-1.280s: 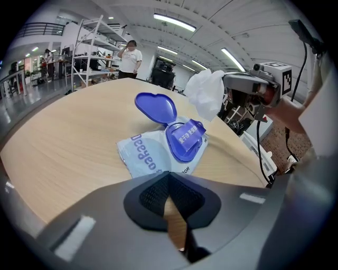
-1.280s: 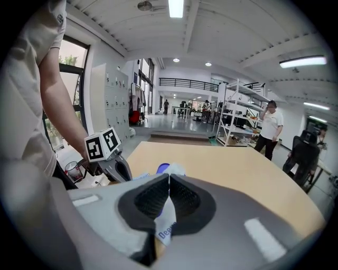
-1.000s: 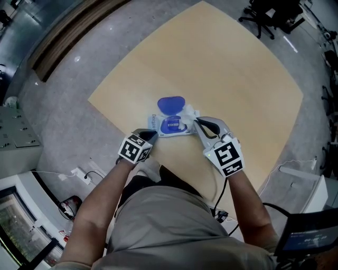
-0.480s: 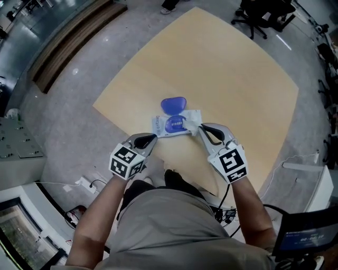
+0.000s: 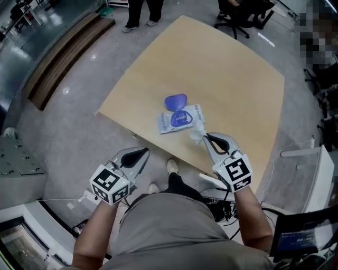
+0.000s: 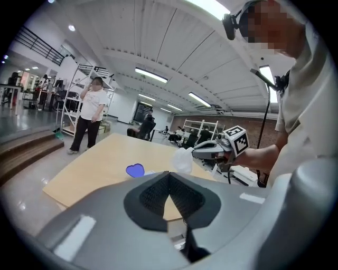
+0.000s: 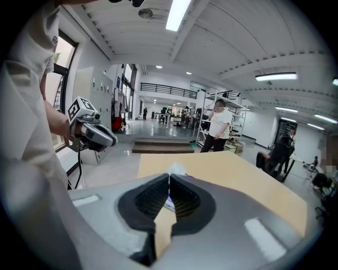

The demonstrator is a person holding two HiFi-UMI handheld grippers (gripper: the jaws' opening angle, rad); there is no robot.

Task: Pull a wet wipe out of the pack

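Observation:
The wet wipe pack (image 5: 178, 120) lies flat on the wooden table (image 5: 227, 79), its blue lid (image 5: 175, 100) flipped open at the far side. My right gripper (image 5: 205, 136) hovers just off the pack's near right corner, shut on a crumpled white wet wipe (image 5: 197, 132). In the right gripper view the wipe (image 7: 176, 170) pokes out above the shut jaws. My left gripper (image 5: 143, 152) is shut and empty, held off the table's near edge, apart from the pack. From the left gripper view I see the lid (image 6: 135, 170), the wipe (image 6: 183, 160) and the right gripper (image 6: 198, 151).
A person (image 5: 140, 10) stands beyond the table's far left corner and an office chair (image 5: 237, 13) at the far end. A wooden step (image 5: 63, 52) runs along the left. White furniture (image 5: 301, 163) and a monitor (image 5: 306, 237) stand to my right.
Both grippers drew back toward me. The left one left the pack and rose off the table's edge. The right one pulled the wipe up and away from the pack's opening.

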